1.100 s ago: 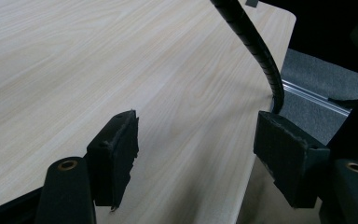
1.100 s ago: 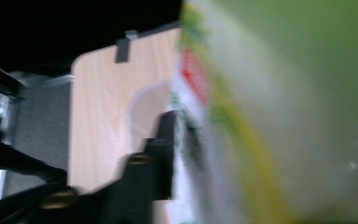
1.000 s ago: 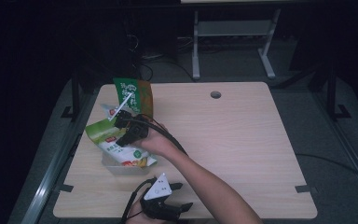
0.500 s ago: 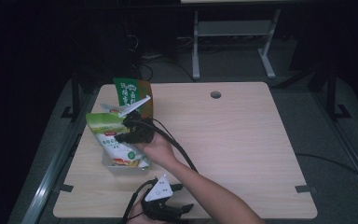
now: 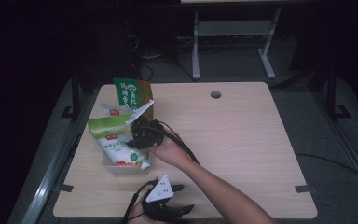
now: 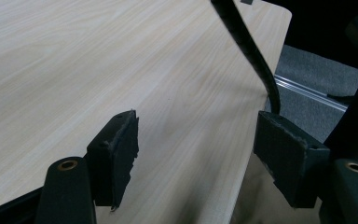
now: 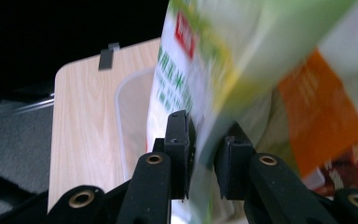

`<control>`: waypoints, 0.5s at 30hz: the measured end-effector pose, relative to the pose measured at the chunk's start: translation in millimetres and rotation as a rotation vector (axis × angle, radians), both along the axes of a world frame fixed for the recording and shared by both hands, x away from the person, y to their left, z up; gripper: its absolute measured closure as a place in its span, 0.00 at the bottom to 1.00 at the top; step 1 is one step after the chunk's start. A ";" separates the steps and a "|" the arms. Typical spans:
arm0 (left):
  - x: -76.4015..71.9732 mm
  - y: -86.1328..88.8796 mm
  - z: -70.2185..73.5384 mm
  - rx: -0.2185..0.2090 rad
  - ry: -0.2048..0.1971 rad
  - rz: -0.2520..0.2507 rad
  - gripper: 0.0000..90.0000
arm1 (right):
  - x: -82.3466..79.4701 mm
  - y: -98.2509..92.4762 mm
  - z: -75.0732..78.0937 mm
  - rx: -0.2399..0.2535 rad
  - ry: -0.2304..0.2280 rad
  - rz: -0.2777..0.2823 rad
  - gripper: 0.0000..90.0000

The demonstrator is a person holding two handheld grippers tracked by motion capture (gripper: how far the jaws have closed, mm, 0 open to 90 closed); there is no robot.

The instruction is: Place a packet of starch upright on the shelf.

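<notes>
**Green-and-white bag over the clear tray, right jaws just eased**

Right gripper (image 5: 137,135) at the left half of the table (image 5: 242,140), nosed into the green-and-white snack bag (image 5: 114,144). In the right gripper view, black jaws standing close either side of a fold of that bag (image 7: 205,70), narrow gap each side of the film; opened a little in the last half second, bag edge between them all the while. Whether the pads press on the film: cannot tell.

Bag lying across the clear plastic tray (image 5: 121,168), top end toward the dark green pouch (image 5: 127,91) standing at the far left of the table. Compared with a second ago: bag flatter and lower over the tray, hand carried slightly toward the near left, white flap by the gripper pointing up toward the pouch as before.

Left gripper (image 5: 179,212) parked at the near table edge, in the same spot as earlier. In the left gripper view, jaws wide apart, nothing between them, bare wood (image 6: 121,60) beneath.
</notes>
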State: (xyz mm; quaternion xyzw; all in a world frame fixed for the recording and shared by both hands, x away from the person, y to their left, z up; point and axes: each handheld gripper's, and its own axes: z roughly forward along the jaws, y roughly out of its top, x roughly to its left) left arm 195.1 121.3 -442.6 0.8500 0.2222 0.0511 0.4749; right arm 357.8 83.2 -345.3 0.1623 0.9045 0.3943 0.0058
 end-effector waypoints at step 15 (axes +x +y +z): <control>2.6 0.8 0.1 -0.007 0.008 0.016 0.34 | -2.9 -5.0 -23.0 -0.039 -0.012 0.038 0.98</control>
